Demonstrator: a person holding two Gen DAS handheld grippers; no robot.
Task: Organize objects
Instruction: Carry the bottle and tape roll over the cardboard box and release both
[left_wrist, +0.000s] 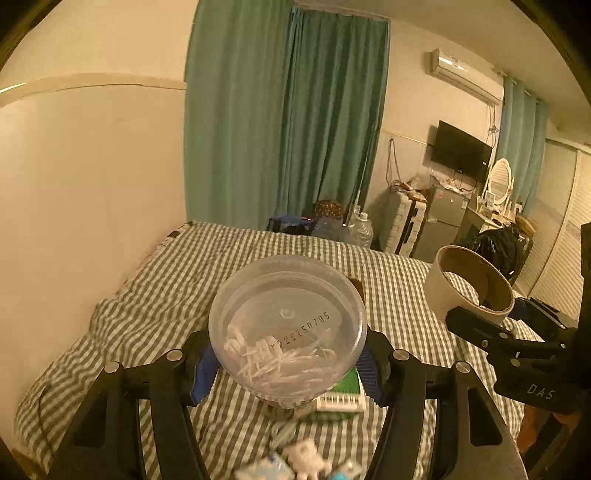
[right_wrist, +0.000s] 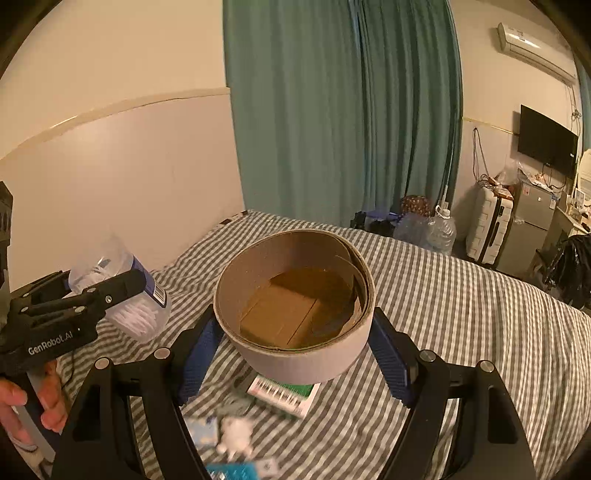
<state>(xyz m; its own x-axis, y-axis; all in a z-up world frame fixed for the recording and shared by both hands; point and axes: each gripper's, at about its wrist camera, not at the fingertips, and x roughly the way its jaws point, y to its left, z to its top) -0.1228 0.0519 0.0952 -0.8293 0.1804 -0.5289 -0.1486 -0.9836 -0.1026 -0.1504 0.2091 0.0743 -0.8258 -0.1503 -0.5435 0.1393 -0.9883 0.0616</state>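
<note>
Both containers are lifted off the bed (left_wrist: 110, 317): left gripper (left_wrist: 288, 363) fingers clamp the clear tub (left_wrist: 288, 325) at frame centre, right gripper (right_wrist: 295, 350) fingers clamp the cardboard box (right_wrist: 295, 291) — small items (right_wrist: 236, 435) at the lower edge look unsorted, so most remains.

Clear, shiny plastic tub (left_wrist: 287, 325) with white sticks inside. Matt brown cardboard ring box (right_wrist: 295, 302), rough inside. Soft checked cloth bed sheet (right_wrist: 461, 314). Ribbed blue rubber pads (right_wrist: 391, 354), black plastic arms.
</note>
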